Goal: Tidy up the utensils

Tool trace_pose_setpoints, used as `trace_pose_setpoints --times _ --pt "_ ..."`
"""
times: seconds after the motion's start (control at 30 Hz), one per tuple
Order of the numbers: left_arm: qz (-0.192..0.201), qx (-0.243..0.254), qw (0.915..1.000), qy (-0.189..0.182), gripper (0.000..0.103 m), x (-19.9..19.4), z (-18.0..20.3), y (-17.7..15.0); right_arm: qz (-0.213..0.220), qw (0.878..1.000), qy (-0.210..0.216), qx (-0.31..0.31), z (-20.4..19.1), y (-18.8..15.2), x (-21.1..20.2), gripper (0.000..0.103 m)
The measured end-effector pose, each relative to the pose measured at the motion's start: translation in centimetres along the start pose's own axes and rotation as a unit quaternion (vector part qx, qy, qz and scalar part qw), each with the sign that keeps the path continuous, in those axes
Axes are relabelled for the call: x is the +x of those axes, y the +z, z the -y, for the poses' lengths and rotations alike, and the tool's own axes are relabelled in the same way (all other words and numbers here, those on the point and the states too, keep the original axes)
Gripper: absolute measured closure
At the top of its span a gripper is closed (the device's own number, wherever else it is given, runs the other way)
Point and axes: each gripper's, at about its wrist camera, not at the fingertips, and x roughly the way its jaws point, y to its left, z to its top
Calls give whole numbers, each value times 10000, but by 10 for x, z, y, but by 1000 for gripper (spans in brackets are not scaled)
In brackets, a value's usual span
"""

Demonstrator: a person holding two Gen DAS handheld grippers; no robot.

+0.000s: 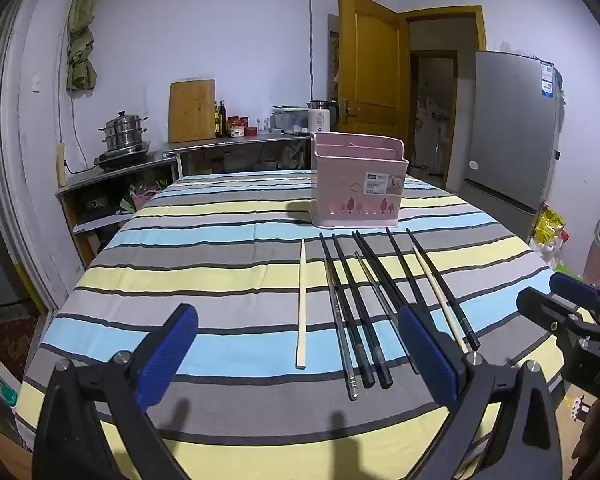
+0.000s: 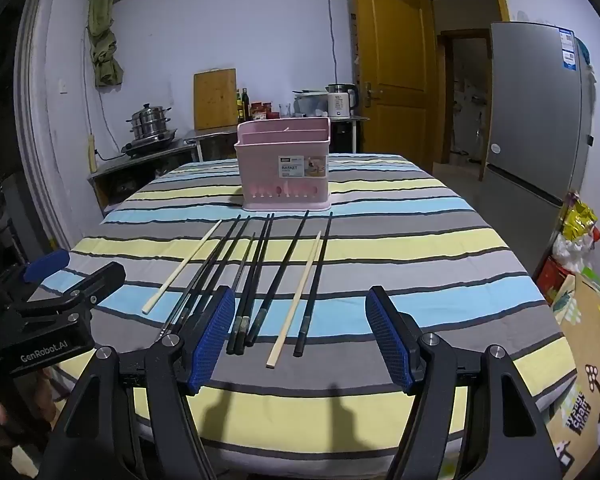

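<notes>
Across the lower two thirds of both views spreads the table [image 1: 228,240], covered with a cloth striped in grey, pale blue and yellow. At the centre of the right wrist view, and right of centre in the left wrist view, a pink basket [image 2: 285,164] stands upright on the far half of the cloth. It has a taller rear section and a lower front one, with a paper label on its front wall; what lies inside cannot be made out.

Just in front of the basket lies a row of chopsticks [image 2: 256,276], side by side and fanning slightly. Their long axes run from the basket toward the near table edge, narrow tips toward the basket and thicker ends toward the cameras. Most are black; a silvery one [image 1: 342,332] lies among them. One pale wooden chopstick [image 1: 301,304] lies apart at the left of the row, and a second pale one [image 2: 296,300] lies near the right end, between two black sticks.

At the bottom of the left wrist view, the left gripper [image 1: 300,352] has its blue-padded fingers spread wide, nothing between them but the cloth and stick ends beyond. At the bottom of the right wrist view, the right gripper [image 2: 300,336] is likewise released and holds nothing.
</notes>
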Motion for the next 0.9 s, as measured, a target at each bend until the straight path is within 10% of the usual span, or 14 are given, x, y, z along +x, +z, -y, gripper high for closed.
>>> trace_pose_setpoints --times 0.9 --pt "-14 44 10000 -40 2 5 -1 -2 -44 10000 -43 -63 -2 0 7 35"
